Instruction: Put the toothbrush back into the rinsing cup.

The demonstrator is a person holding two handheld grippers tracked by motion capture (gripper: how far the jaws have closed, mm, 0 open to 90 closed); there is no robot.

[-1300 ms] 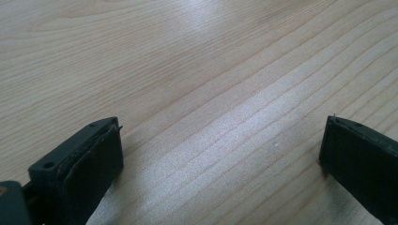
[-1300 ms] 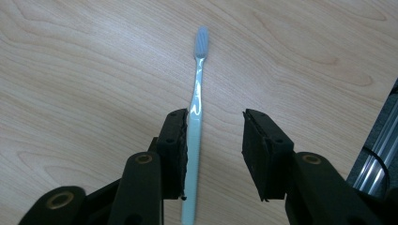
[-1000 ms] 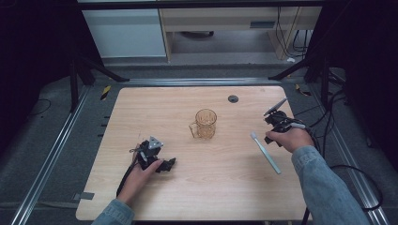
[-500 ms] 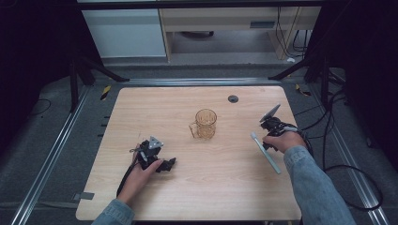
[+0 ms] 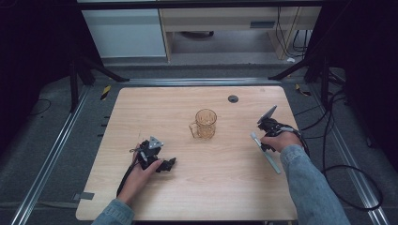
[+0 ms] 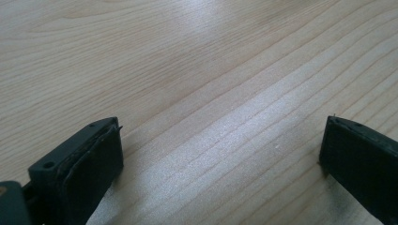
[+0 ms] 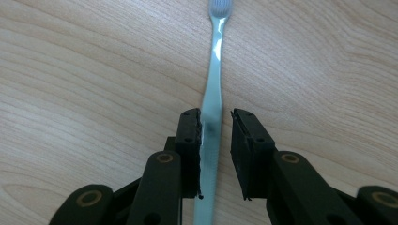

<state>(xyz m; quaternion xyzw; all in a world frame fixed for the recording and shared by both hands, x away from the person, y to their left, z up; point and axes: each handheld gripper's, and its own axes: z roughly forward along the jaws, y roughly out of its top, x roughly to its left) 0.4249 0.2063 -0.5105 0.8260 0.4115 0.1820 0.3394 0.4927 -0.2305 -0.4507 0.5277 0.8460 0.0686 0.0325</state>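
The right gripper (image 5: 264, 136) sat low at the toothbrush (image 5: 265, 153) in the high view — glass mug (image 5: 205, 124) off to its side, left gripper (image 5: 162, 165) resting wide open. In the right gripper view, jaws had just been closing, handle (image 7: 212, 112) between them lengthwise, one pad touching, a gap remaining — bare wood table (image 7: 94, 70) beneath.

Right gripper (image 7: 216, 157) lowered onto toothbrush (image 7: 213, 93); fingers (image 7: 188, 140) closing around handle, gap remains.

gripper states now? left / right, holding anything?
Left gripper: open, nothing between the jaws, over bare table.
Right gripper: jaws just closing around the toothbrush handle; a gap remains on one side, not gripped yet.
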